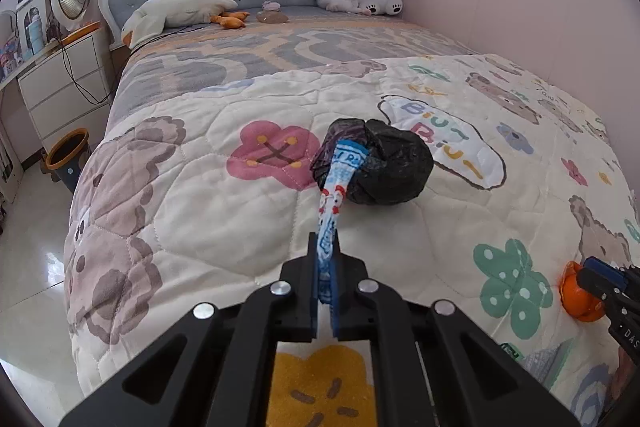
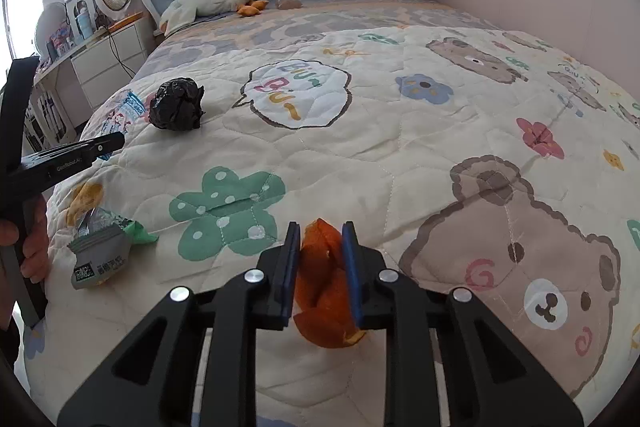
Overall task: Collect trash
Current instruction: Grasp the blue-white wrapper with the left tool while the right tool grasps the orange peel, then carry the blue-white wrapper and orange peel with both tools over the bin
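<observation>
- My left gripper (image 1: pixel 325 247) is clamped on a blue-and-white wrapper (image 1: pixel 338 179), thin and crumpled
- My right gripper (image 2: pixel 320 239) pinches one orange peel (image 2: pixel 320 279) on the quilt (image 2: pixel 400 131)
- One black crumpled bag (image 2: pixel 177 103) and one grey-green packet (image 2: pixel 100 251) lie there

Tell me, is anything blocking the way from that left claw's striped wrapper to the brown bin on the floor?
Nothing visible does. The left claw pinches the blue-and-white striped plastic wrapper above the quilted bear-print bedspread; the round brown bin stands open on bare shiny floor beside the bed's left edge.
</observation>
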Available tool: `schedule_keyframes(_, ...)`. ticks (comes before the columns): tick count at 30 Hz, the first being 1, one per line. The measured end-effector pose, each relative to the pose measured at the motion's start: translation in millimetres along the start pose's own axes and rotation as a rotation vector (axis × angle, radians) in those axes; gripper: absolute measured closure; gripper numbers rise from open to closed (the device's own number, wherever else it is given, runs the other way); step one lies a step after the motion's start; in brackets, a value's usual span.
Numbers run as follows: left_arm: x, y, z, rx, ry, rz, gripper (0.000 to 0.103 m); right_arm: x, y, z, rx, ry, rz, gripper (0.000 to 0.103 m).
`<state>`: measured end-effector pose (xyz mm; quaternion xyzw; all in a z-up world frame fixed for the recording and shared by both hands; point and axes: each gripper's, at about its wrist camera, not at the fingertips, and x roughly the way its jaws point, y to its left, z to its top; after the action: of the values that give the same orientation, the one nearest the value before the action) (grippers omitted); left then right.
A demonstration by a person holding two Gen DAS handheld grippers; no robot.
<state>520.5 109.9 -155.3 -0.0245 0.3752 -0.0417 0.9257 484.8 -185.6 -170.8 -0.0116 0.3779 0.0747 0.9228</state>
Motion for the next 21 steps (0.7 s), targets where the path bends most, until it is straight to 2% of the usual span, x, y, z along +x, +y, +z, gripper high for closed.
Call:
schedule_keyframes(1,-3,1,0,-0.006,-0.005,-0.007,0.1,-2,0,0,0.001,-0.006,-0.006,0.089)
schedule_keyframes(12,-45,1,-6,-0.028,-0.041,-0.043,0.1,-46,-3,2,0.007,-0.044,0.014,0.092)
schedule_keyframes(21,-103,-6,-12,-0.04,-0.083,-0.058,0.1,-107,-13,1,0.032,-0.097,0.043,0.092)
